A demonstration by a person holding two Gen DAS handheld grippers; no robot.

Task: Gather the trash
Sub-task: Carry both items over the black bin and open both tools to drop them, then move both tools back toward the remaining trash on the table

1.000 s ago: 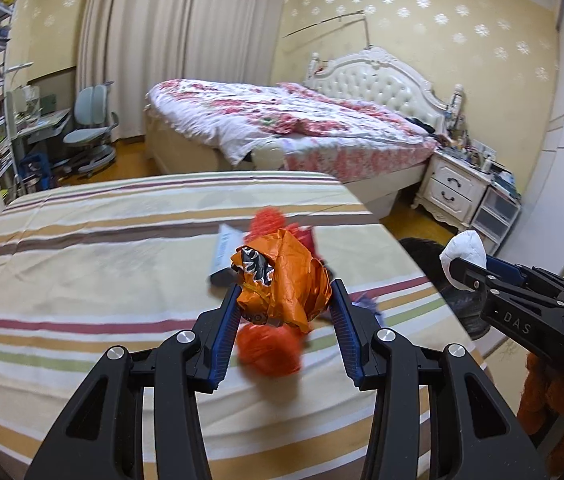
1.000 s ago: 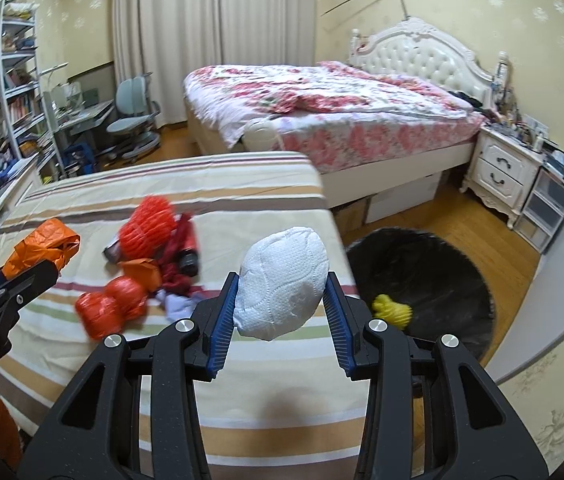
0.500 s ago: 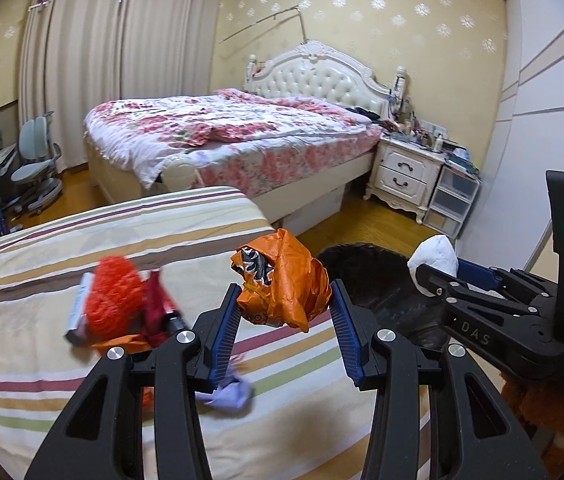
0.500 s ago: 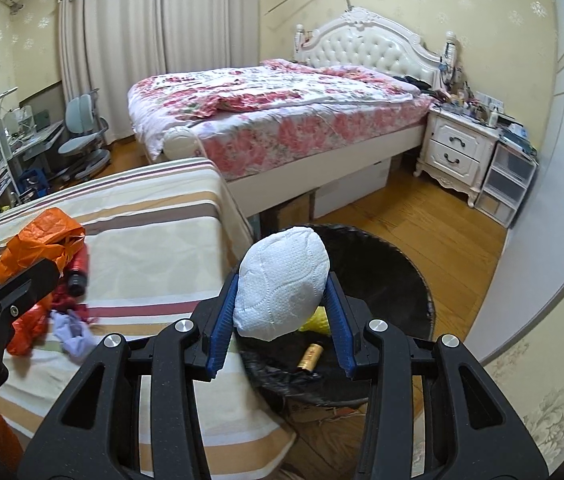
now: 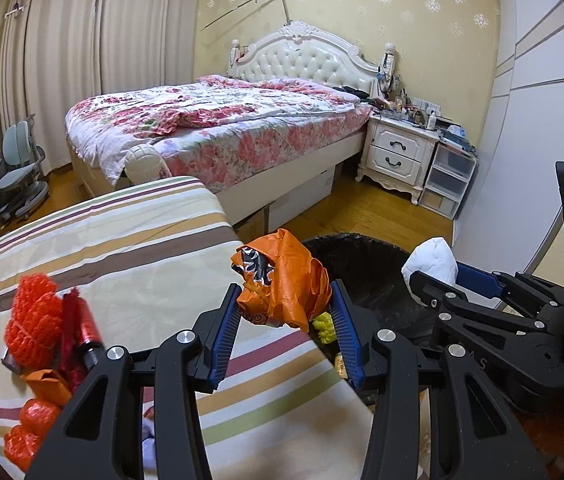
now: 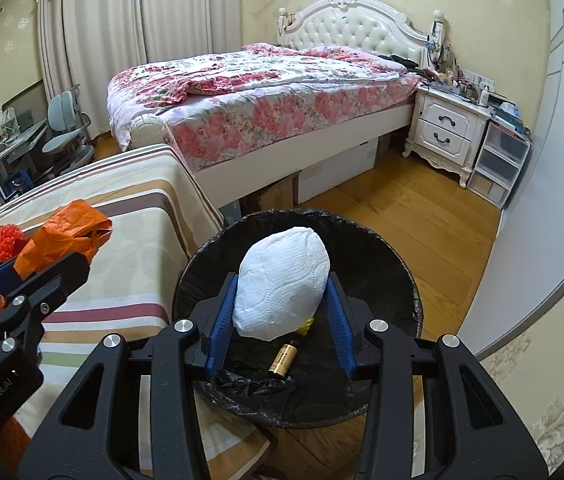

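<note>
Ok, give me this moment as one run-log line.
left gripper: shut on orange wrapper | right gripper: shut on white tissue wad, over trash bin | release: not yet

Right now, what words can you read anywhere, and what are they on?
"GenRobot.AI": on the left gripper body, right wrist view.
"AS", first letter hidden: on the right gripper body, left wrist view.
Battery label in the bin: too small.
Orange wrapper print: unreadable.

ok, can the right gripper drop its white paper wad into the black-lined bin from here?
Probably yes: the right gripper holds the white paper wad over the black-lined bin's open mouth, nothing between.
</note>
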